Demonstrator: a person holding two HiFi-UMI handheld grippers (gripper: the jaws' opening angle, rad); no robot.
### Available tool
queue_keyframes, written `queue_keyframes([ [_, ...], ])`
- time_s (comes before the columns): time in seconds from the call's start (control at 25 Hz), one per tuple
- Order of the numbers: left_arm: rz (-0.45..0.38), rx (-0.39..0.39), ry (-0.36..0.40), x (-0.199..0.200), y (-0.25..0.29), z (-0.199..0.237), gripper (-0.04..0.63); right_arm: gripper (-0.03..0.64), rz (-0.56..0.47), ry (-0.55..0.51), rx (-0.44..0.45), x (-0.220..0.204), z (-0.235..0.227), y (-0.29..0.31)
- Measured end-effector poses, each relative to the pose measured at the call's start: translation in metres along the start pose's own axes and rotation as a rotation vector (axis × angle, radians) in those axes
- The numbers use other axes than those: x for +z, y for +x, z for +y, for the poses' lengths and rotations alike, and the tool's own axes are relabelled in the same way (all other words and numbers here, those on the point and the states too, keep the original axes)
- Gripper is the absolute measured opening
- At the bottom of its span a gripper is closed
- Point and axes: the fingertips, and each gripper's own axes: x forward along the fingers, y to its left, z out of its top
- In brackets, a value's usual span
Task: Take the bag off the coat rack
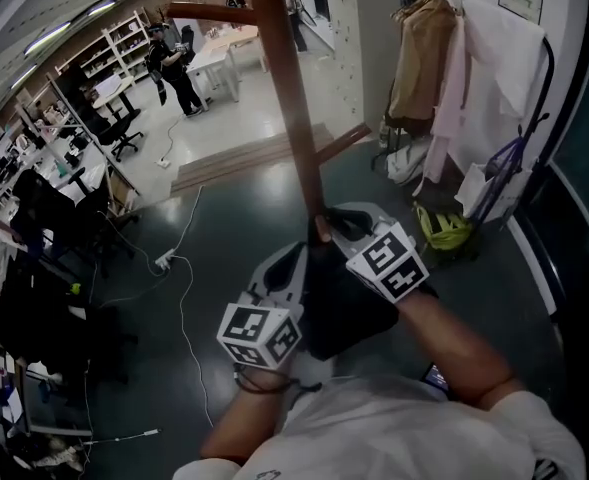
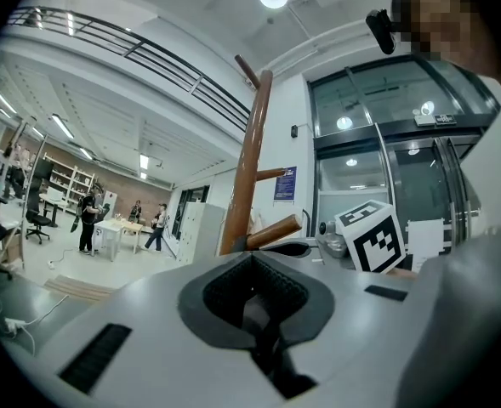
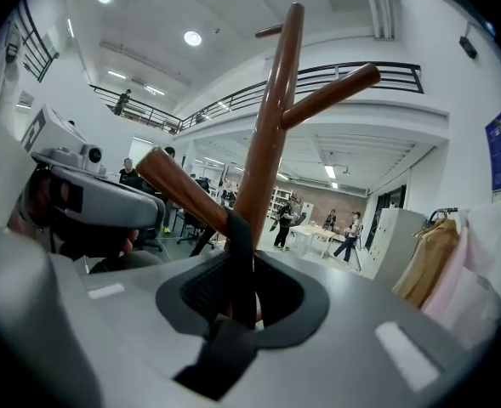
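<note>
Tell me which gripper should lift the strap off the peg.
Right. The right gripper has the strap pinched in its fingers just below the peg; the left gripper only sits beside the bag.

Coats hang above the dark floor.

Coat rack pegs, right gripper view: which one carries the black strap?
The lowest peg, pointing left; the strap loops over its base. The higher pegs are bare.
</note>
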Motion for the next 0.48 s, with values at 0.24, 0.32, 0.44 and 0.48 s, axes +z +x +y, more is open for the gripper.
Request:
queue_keyframes([
  [0.24,0.000,-0.019,-0.024,0.001,-0.001,0.005,0.006,0.029,-0.044,0.003,-0.043,0.003,-0.004,-0.001],
  [0.32,-0.001,-0.029,-0.033,0.003,-0.003,0.003,0.006,0.028,-0.067,0.014,-0.060,0.005,-0.005,-0.005],
  [0.44,-0.010,-0.039,-0.028,0.008,-0.010,-0.002,0.006,0.028,-0.088,0.030,-0.069,0.009,-0.001,-0.012],
  [0.48,-0.015,-0.040,-0.025,0.009,-0.012,-0.005,0.006,0.028,-0.096,0.032,-0.068,0.011,0.000,-0.015],
])
